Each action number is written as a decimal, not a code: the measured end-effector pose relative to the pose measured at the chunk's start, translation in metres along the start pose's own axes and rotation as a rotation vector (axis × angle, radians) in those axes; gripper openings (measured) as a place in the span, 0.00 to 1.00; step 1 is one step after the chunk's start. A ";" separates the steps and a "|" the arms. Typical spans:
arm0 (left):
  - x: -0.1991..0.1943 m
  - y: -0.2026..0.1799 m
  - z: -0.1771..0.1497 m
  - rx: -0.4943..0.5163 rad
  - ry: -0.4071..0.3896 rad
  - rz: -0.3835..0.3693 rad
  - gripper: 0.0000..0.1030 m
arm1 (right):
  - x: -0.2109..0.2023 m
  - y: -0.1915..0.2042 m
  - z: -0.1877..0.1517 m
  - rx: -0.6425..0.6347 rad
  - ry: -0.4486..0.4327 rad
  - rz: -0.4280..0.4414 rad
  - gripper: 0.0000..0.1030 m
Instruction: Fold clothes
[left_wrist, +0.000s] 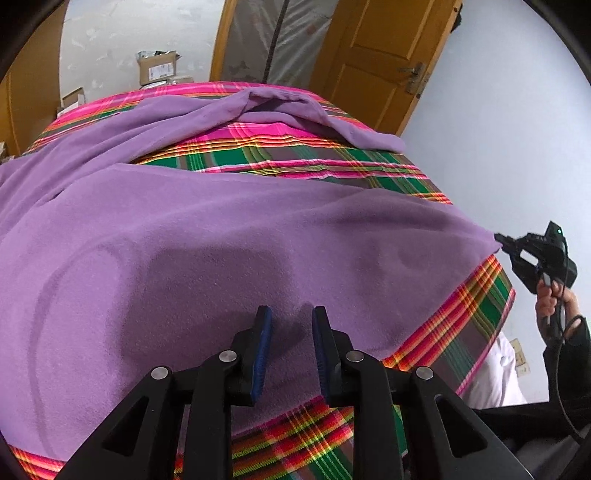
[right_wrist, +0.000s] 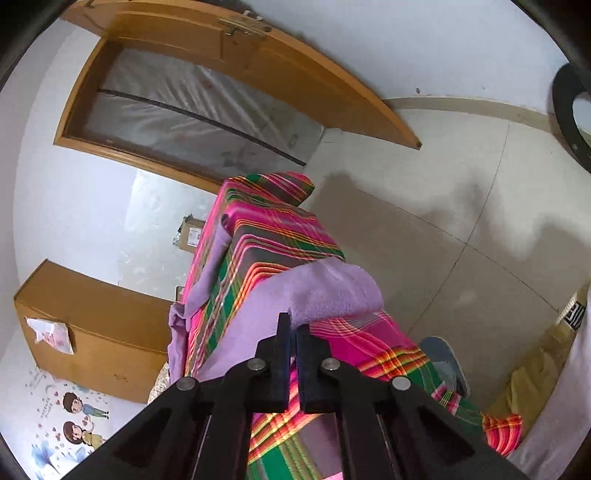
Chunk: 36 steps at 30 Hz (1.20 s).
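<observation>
Purple fleece, a soft garment (left_wrist: 229, 229), is spread across a surface draped in a bright plaid cloth (left_wrist: 295, 155) of pink, green and orange. A long sleeve-like part (left_wrist: 288, 107) is seen curving along the far side, with bare plaid between it and the main body.

The left tool (left_wrist: 291, 325) is held over the near part of the garment, its blue-padded fingers (left_wrist: 263, 354) parted with nothing gripped between them; whether the tips touch the fleece cannot be told.

The right tool (right_wrist: 293, 328) is clenched on the garment's right corner (right_wrist: 332, 295), at the edge of the surface, with the fleece pinched between nearly closed jaws.

A wooden door (left_wrist: 384, 55), cardboard boxes (left_wrist: 159, 68) and a pale tiled floor (right_wrist: 443, 221) are seen beyond.
</observation>
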<state>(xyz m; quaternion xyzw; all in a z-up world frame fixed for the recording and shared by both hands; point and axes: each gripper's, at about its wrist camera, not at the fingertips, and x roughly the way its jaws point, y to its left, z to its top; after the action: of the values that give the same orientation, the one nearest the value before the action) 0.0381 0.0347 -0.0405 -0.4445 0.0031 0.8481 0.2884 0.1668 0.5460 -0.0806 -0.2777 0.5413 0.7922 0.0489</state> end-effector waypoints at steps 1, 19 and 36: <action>0.000 -0.002 0.000 0.008 0.001 -0.008 0.23 | 0.000 0.000 0.002 0.003 -0.003 0.011 0.03; 0.010 -0.062 -0.012 0.263 0.010 -0.095 0.44 | 0.026 -0.019 -0.009 0.106 0.088 0.056 0.16; 0.008 -0.089 -0.022 0.480 -0.057 -0.056 0.02 | 0.022 0.010 -0.012 -0.016 0.048 0.043 0.03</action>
<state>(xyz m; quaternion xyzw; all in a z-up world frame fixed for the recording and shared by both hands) 0.0947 0.1067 -0.0379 -0.3391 0.1843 0.8269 0.4090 0.1494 0.5264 -0.0857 -0.2854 0.5417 0.7905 0.0166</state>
